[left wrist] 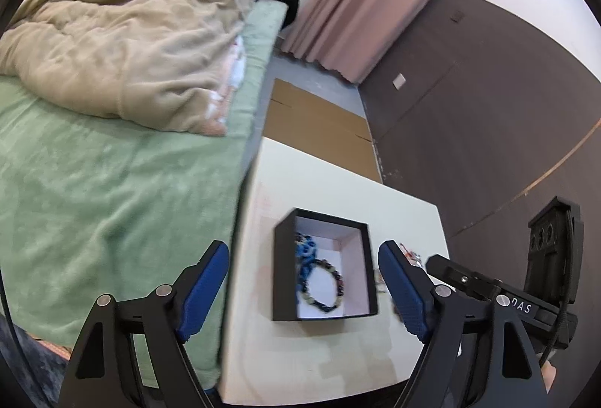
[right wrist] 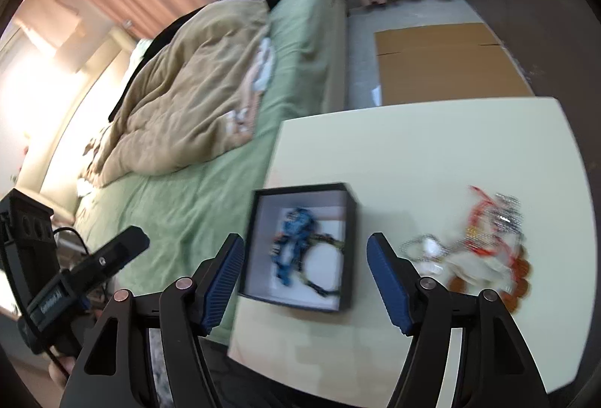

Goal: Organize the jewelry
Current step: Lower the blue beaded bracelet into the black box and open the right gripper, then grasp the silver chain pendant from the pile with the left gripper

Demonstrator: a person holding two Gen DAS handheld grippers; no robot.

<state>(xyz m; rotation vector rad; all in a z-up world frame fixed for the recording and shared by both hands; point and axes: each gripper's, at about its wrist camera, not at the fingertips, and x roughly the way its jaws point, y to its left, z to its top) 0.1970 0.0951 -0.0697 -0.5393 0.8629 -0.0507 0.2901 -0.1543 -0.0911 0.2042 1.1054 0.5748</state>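
Observation:
A black open box with a white inside stands on the white table. In it lie a blue beaded piece and a dark beaded bracelet. A loose pile of jewelry, red, silver and amber, lies on the table right of the box; only a sliver of this pile shows in the left wrist view. My left gripper and right gripper are both open and empty, held above the table in front of the box.
A bed with a green cover and a beige quilt runs along the table's left side. Flat cardboard lies on the floor beyond the table. A dark wall is at the right.

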